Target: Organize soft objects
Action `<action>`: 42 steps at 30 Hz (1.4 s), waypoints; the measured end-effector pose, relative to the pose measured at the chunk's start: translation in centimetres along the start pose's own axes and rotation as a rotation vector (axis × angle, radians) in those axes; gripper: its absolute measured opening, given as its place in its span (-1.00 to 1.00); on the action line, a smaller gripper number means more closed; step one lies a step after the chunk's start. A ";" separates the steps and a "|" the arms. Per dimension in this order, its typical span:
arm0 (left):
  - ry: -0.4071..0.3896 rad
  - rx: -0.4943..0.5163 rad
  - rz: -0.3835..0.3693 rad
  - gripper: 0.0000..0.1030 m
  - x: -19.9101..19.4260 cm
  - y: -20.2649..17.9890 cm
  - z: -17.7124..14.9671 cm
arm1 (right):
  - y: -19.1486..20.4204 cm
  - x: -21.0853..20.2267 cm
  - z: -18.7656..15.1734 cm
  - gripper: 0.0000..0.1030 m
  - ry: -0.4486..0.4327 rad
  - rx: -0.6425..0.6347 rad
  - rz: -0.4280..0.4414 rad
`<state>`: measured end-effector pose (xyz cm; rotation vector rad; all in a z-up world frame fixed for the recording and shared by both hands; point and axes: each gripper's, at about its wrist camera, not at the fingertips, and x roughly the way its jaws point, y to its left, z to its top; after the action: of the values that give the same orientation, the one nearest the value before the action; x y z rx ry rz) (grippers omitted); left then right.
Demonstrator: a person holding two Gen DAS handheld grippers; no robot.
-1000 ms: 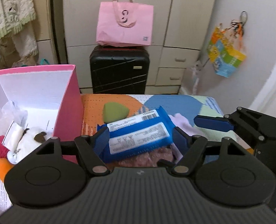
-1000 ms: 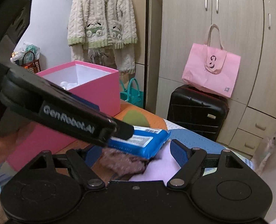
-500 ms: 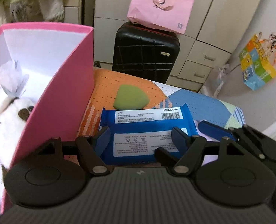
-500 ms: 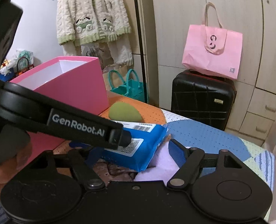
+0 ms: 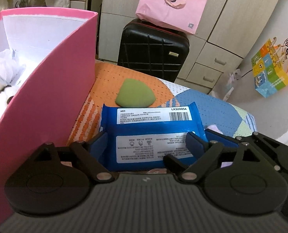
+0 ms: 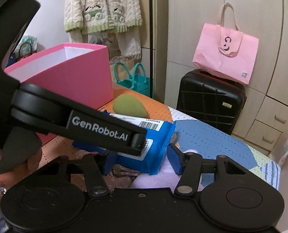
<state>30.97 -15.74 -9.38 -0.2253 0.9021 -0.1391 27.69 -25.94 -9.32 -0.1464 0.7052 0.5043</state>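
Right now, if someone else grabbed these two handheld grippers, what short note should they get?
Left gripper: jaws opening, blue wipes pack between them, lying on the bedcover.
Right gripper: jaws closing around the same pack's near end; grip not confirmed.
Pink box at left already holds white plush items.
Left to sort: the pack, green sponge, lilac fluffy cloth and brownish cloth under it.

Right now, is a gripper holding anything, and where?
The pack sits between both grippers' jaws. The left gripper is opening beside its sides; the right gripper is closing around its end. A firm grip cannot be told.
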 end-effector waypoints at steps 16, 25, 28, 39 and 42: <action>-0.065 0.009 -0.113 0.31 -2.1 0.5 -1.3 | 2.4 -0.9 -0.4 0.25 -0.023 0.014 -0.090; -0.104 0.138 -0.206 0.29 -6.6 -0.6 -1.2 | 3.4 -4.2 -0.2 0.41 -0.088 0.049 -0.135; -0.055 0.128 -0.336 0.35 -7.8 -0.4 -0.9 | 4.0 -5.5 0.0 0.36 -0.115 0.052 -0.093; -0.115 0.157 -0.275 0.26 -9.8 0.0 -1.7 | 4.5 -7.1 -0.6 0.22 -0.092 0.106 -0.095; -0.101 0.134 -0.207 0.28 -8.3 0.7 -1.1 | 3.0 -6.6 -0.6 0.22 -0.093 0.148 -0.069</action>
<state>24.98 -13.42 -3.92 -0.1987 0.7645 -0.3760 21.65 -26.10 -5.33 -0.0083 0.6420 0.3885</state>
